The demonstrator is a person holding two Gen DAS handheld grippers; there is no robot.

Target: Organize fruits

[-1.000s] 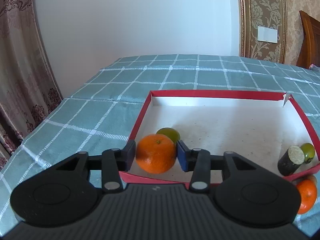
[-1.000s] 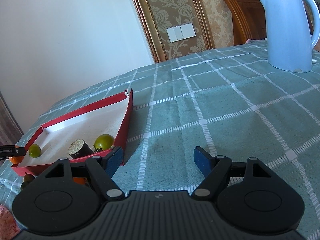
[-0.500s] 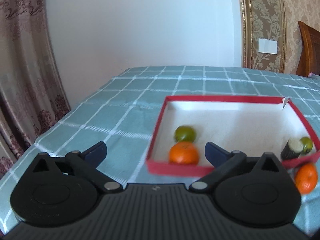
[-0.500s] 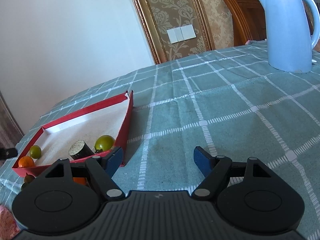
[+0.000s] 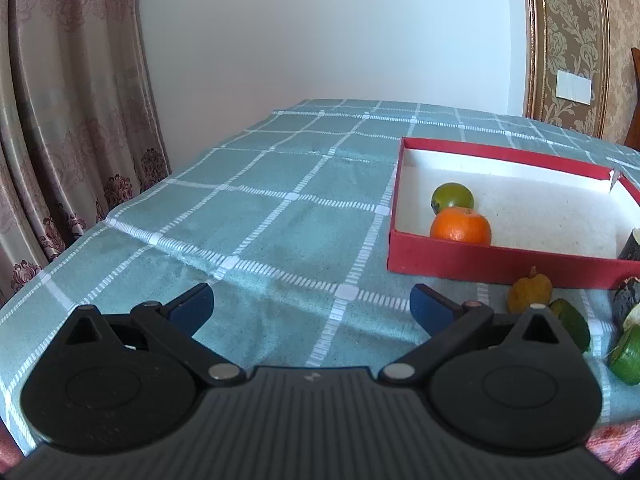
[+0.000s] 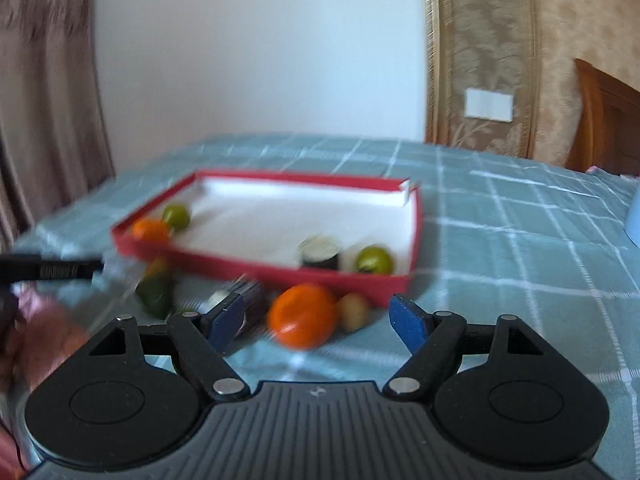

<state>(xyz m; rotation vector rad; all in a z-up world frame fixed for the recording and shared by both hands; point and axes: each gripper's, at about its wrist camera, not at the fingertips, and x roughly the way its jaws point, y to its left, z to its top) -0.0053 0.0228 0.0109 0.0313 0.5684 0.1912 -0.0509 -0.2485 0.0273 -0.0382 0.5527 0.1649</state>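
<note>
Sitting on a woven teal tablecloth (image 5: 280, 216) with a white grid is a shallow red cardboard box (image 5: 500, 260) lined in white, its bottom looking grainy. In its near-left corner a glossy round orange (image 5: 460, 226) is touching a smooth green fruit (image 5: 452, 197) behind it. In the right wrist view, a dark cylinder with a pale cut end (image 6: 319, 254) and another green fruit (image 6: 374, 260) are lying at the box's near-right corner. Outside the front wall, a second orange (image 6: 302, 320) is resting just beside a small tan fruit (image 6: 353, 311) — blurred. The left gripper (image 5: 312, 306) is pointing downward over bare cloth, well left of the box, its blue-padded jaws spread wide with nothing between them. The right gripper (image 6: 320, 320) is angling down toward the loose orange — jaws opening, orange just ahead of the gap, the pads not touching it.
</note>
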